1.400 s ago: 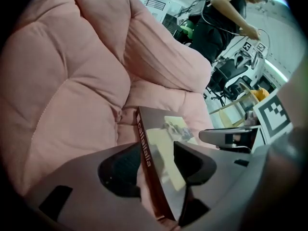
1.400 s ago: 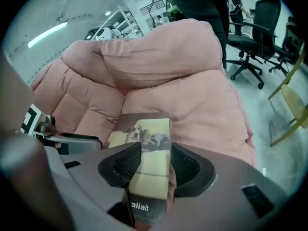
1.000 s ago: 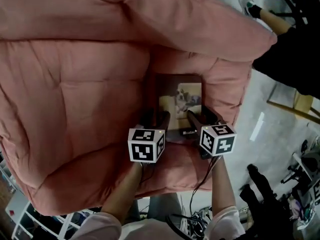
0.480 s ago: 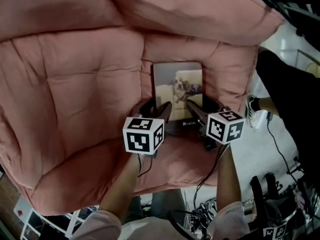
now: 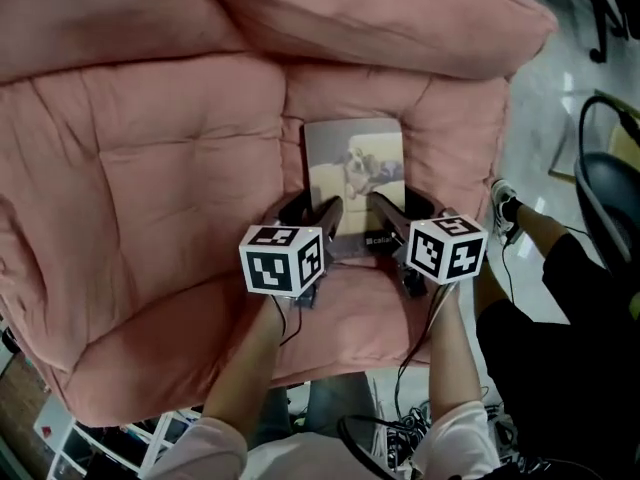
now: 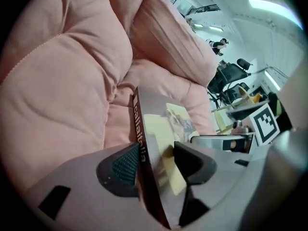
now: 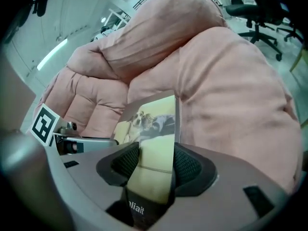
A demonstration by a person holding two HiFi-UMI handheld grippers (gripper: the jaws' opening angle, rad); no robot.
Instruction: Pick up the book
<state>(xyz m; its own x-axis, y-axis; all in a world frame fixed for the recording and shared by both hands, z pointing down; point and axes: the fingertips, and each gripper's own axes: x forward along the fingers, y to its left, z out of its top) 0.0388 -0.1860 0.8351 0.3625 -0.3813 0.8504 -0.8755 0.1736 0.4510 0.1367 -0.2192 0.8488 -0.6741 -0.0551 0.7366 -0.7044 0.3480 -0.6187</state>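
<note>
A thin book (image 5: pixel 355 168) with a dog photo on its cover lies against the pink sofa seat (image 5: pixel 150 168), by the right armrest. My left gripper (image 5: pixel 312 216) holds its near left corner: in the left gripper view the spine of the book (image 6: pixel 144 143) sits between the pads of that gripper (image 6: pixel 156 162), which press on it. My right gripper (image 5: pixel 405 218) is at the near right corner, its jaws closing. In the right gripper view the book (image 7: pixel 149 124) fills the gap of this gripper (image 7: pixel 156 165), and both pads touch it.
The pink back cushion (image 5: pixel 380 18) rises behind the book and the right armrest (image 5: pixel 455 138) is close beside it. A person's leg and shoe (image 5: pixel 505 203) and a dark chair (image 5: pixel 610 188) stand on the grey floor at the right.
Both grippers stay at the book's near edge; its far end sits a little higher in the picture. The person in black on the right has moved nearer.
</note>
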